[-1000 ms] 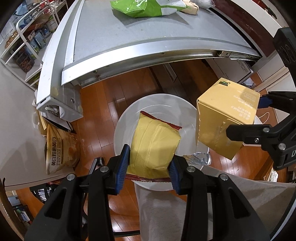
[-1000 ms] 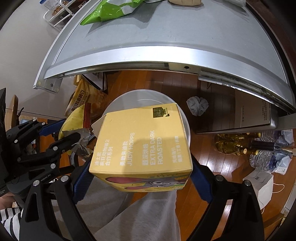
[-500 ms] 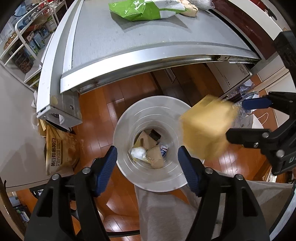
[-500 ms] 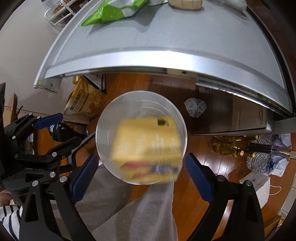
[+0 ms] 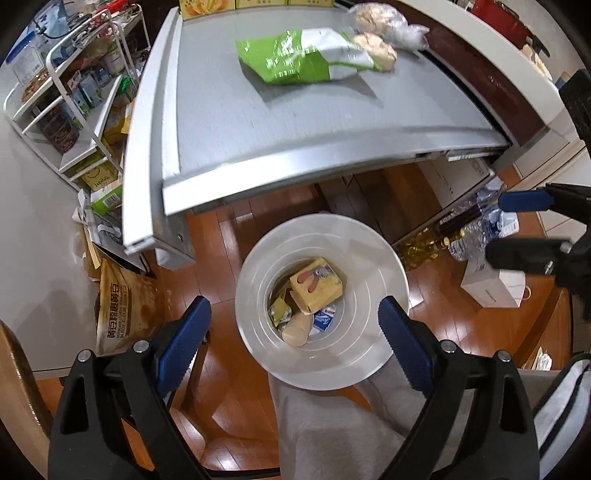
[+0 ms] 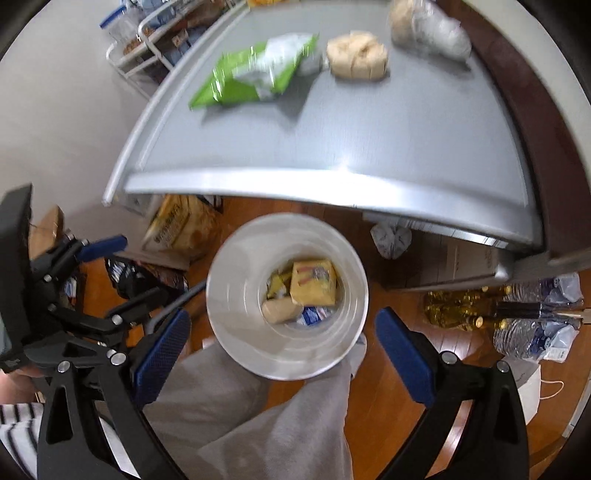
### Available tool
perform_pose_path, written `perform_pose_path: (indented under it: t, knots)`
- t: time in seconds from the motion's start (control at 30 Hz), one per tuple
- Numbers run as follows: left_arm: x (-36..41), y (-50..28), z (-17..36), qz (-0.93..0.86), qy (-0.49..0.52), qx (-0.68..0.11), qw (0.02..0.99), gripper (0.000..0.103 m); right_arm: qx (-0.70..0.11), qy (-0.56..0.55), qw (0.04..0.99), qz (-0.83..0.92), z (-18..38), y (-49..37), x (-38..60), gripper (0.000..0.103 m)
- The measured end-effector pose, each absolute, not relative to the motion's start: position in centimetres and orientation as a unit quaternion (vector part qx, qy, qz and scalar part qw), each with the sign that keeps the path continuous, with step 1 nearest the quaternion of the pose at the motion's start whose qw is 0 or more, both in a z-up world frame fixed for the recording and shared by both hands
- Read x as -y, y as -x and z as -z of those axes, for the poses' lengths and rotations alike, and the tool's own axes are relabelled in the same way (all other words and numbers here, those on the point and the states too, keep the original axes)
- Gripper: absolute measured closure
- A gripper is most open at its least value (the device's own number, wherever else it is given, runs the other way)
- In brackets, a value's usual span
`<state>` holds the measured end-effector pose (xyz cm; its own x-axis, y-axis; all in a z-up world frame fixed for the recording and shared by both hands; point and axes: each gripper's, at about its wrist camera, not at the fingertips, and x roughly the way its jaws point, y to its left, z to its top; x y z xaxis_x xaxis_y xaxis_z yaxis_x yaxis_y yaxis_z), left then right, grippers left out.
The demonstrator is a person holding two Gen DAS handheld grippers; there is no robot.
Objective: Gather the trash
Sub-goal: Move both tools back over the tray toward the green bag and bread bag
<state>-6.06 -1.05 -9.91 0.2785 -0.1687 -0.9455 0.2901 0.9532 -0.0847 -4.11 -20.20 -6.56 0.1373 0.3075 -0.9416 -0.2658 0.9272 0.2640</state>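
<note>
Both loads have gone since a second ago — the yellow box [image 5: 316,288] that sat between the right gripper's pads and the yellow snack packet [image 5: 279,309] the left gripper clamped now lie at the bottom of the white bin [image 5: 384,273], among a beige lump [image 5: 295,329] and a blue-and-white wrapper [image 5: 324,317].

The grey table [image 5: 295,122] fills the upper half of both views. On it, toward the far edge, lie a green-and-white bag [image 5: 299,61], a beige crumpled wad [image 6: 356,55] just beside it and a clear plastic bundle [image 6: 432,31] further right.

Below the table's front edge the bin stands on the wooden floor [image 5: 229,369], against the person's grey trouser leg [image 6: 280,424].

The left gripper [image 5: 293,338] hangs above the bin, its jaws opening wide with nothing between them but the bin far below. The right gripper [image 6: 282,349] is likewise over the bin, jaws opening to their widest and holding nothing.

On the floor beside the table leg lies a brown flour bag [image 5: 123,310]; a crumpled grey ball [image 6: 390,236] sits under the table edge — plastic bottles [image 6: 532,332] lie further right.
</note>
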Motion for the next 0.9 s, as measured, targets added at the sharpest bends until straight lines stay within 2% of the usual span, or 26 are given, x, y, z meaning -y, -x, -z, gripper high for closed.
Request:
perform_pose_path:
  t: [0.23,0.37,0.53,0.73,0.9]
  knots:
    - [1.3,5.6,6.5,0.145,-0.041,-0.545,0.825,0.010,-0.570,-0.002,0.803,-0.172,1.6,2.0,20.1,0.005]
    - [1.6,4.8,4.8,0.149,-0.040,-0.523,0.838,0.009,-0.556,0.001,0.817,-0.152,0.6,-0.4,20.4,0.005]
    - [2.7,2.9,4.4,0.142,-0.099,-0.516,0.839,0.009,-0.546,0.011,0.818,-0.181,-0.2,-3.1,19.8,0.005]
    - [2.0,2.1,4.8,0.158,-0.053,-0.527,0.834,0.009,-0.513,0.202,0.801,-0.234,0.2,-5.6,13.0,0.005]
    - [1.2,2.6,5.2,0.148,-0.024,-0.533,0.833,0.009,-0.503,0.335,0.743,-0.286,2.7,-8.4,7.7,0.005]
